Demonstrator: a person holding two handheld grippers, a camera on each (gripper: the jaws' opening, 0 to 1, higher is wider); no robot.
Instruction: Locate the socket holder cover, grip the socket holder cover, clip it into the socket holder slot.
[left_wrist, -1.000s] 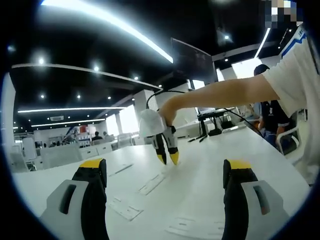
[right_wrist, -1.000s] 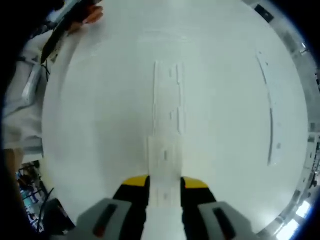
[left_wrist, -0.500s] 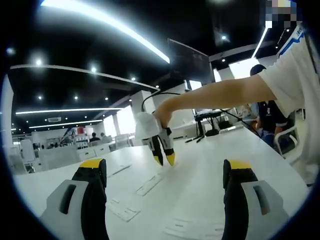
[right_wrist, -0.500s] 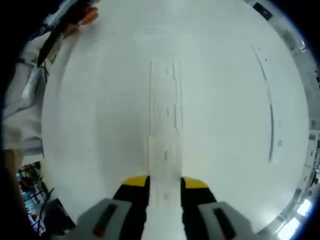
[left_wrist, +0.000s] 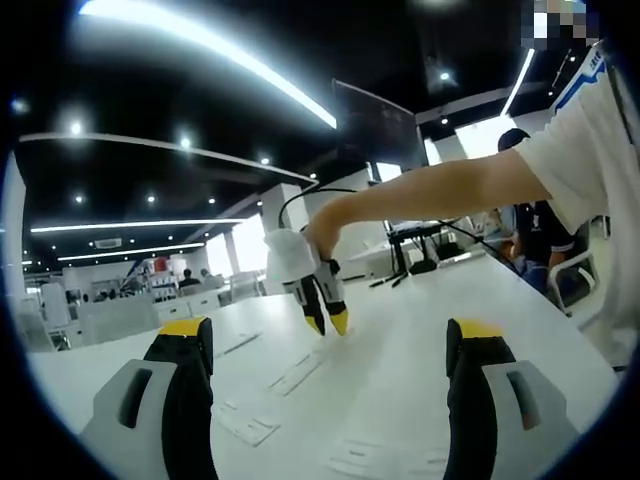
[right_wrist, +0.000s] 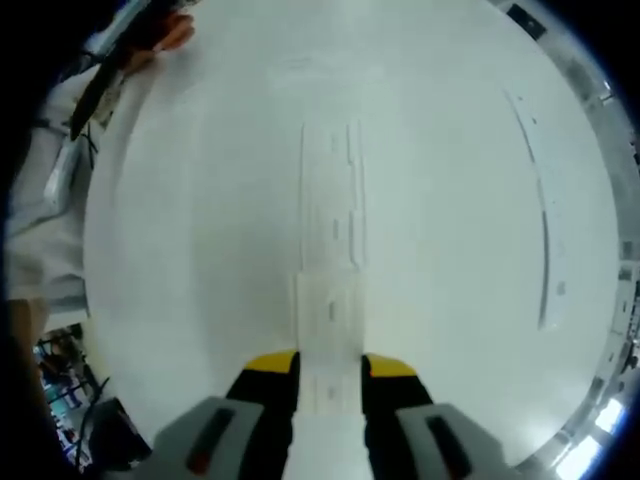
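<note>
White plastic on white table, so contrast is poor. Right gripper has its yellow-tipped jaws closed to a narrow gap on the socket holder cover, a flat white strip sticking out toward 12 o'clock in the right gripper view. Dead ahead, also at 12, lies the socket holder: a long rail w/ its slot running 12–6, i.e. long axis in line w/ the cover and the jaws. The cover's far end looks to overlap or touch the rail's near end; can't tell if it's seated or just hovering above. So alignment looks about right; prob. what's left is pressing down to clip.

Left gripper is wide open, holding nothing, well back from the work. In the left gripper view the right gripper sits at approx 11 o'clock, tips down over the holder, which runs away at a slant. Right one is far nearer. A 2nd long strip lies at 3 o'clock, well apart.
</note>
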